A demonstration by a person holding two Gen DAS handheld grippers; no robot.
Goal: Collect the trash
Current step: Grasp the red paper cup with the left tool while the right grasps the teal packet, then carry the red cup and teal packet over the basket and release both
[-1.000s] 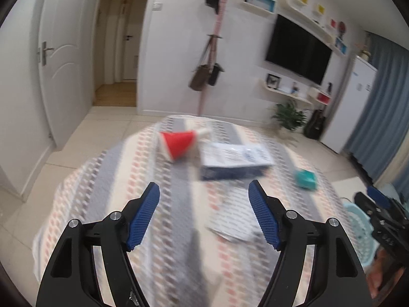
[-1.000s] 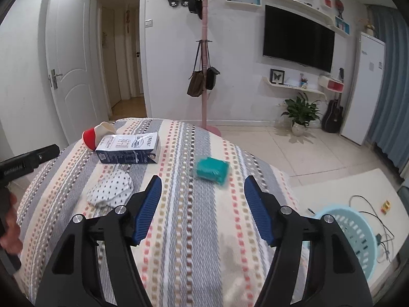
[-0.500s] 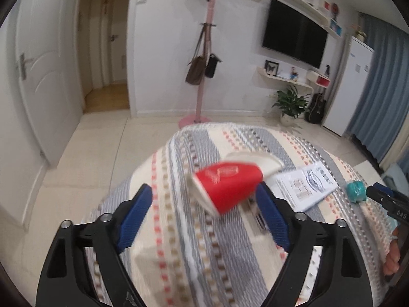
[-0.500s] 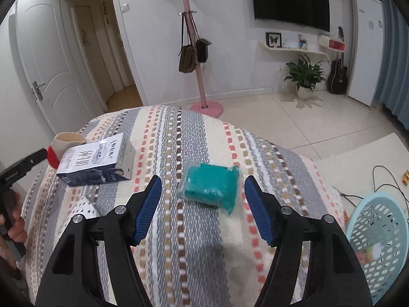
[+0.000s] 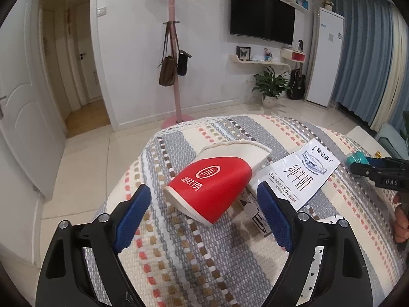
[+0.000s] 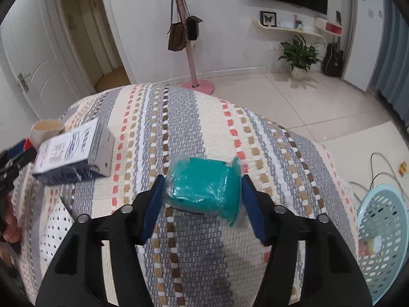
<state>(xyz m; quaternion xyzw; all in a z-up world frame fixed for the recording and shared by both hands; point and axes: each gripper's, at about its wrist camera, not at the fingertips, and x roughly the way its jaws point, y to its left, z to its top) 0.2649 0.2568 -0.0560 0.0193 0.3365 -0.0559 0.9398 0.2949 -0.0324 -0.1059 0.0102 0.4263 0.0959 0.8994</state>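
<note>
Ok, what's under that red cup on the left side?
The red cup lies tipped on the striped cloth, its open end against the milk carton. A white torn cup piece shows behind; anything beneath is covered.

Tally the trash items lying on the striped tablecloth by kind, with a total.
Red paper cup, on its side: 1
Milk carton, lying flat: 1
Teal plastic-wrapped packet: 1
White dotted wrapper: 1
Total: 4

A striped cloth point(image 6: 194, 128) is covering the bench, carrying a red cup point(image 5: 212, 186), a milk carton point(image 6: 74, 153), a teal packet point(image 6: 204, 189) and a dotted wrapper point(image 6: 58, 220).
</note>
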